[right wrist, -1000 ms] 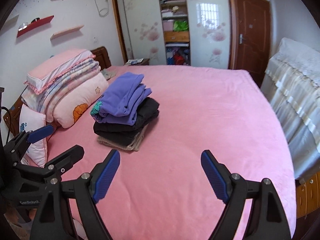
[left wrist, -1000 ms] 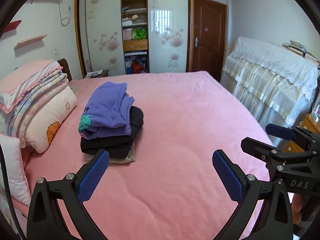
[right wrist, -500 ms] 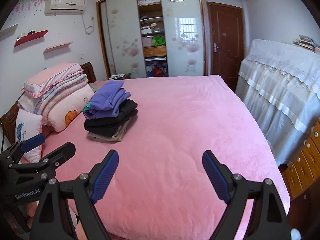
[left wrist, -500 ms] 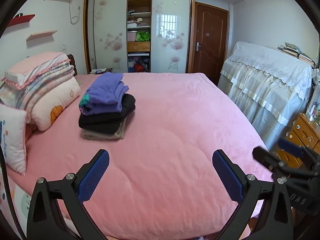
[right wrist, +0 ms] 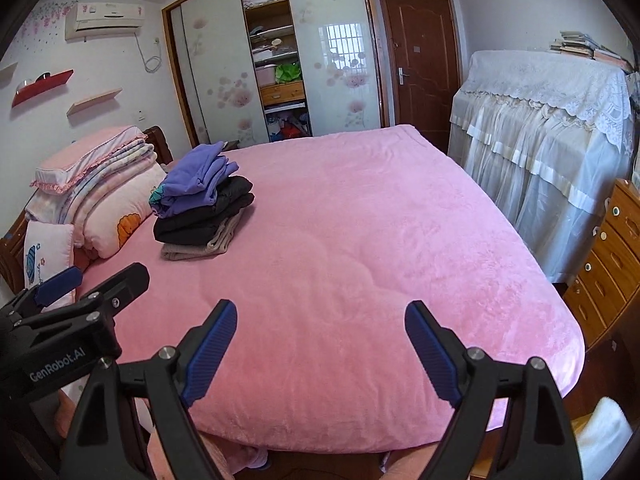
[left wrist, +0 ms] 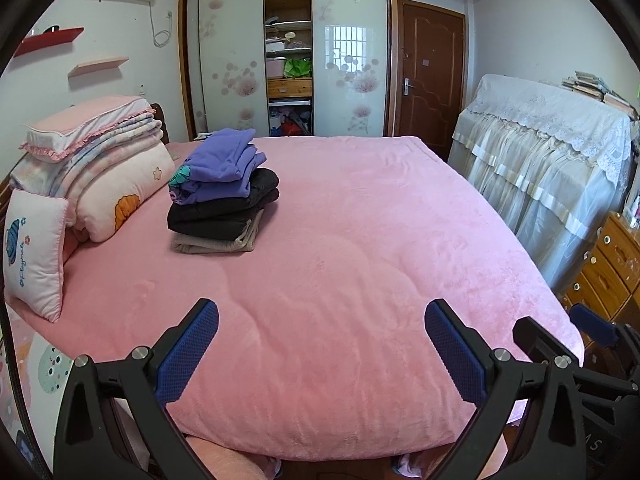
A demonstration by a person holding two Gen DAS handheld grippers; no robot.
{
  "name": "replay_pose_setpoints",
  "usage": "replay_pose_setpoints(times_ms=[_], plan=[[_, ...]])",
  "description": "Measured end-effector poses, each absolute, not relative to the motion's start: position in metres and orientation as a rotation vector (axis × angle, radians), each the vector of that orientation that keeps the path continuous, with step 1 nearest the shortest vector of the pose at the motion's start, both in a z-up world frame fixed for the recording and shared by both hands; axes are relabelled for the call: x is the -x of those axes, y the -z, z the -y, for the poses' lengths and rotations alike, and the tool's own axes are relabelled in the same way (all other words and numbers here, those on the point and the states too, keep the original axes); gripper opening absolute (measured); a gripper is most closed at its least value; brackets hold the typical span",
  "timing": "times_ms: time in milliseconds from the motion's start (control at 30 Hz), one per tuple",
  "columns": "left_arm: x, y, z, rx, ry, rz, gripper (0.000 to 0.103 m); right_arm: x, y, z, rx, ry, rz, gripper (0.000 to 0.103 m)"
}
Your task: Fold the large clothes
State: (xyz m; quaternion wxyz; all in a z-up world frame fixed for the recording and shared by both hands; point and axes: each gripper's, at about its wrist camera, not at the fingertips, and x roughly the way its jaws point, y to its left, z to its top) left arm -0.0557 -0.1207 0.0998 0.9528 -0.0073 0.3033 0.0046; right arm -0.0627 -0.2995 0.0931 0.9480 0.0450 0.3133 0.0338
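Note:
A stack of folded clothes lies on the pink bed toward its left side: a purple garment on top, a black one under it, a beige one at the bottom. The stack also shows in the right wrist view. My left gripper is open and empty, held over the near edge of the bed. My right gripper is open and empty beside it, also over the near edge. Both are far from the stack.
Pillows and folded quilts are piled at the bed's left. A lace-covered piece of furniture and a wooden dresser stand at the right. A wardrobe and a door are at the back.
Both grippers have pulled back from over the bed to beyond its near edge. The stack of clothes now looks smaller and farther away. Both stay open.

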Motion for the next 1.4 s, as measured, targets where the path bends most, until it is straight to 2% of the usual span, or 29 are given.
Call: replay_pose_setpoints(times_ms=[433, 1400], plan=[[0.050, -0.077, 0.128, 0.020, 0.010, -0.684, 0.102, 0.066, -0.086, 0.310, -0.101, -0.048, -0.631, 0.087], [0.042, -0.061, 0.120, 0.053, -0.012, -0.702, 0.102, 0.066, -0.082, 0.308, -0.056, -0.039, -0.617, 0.087]])
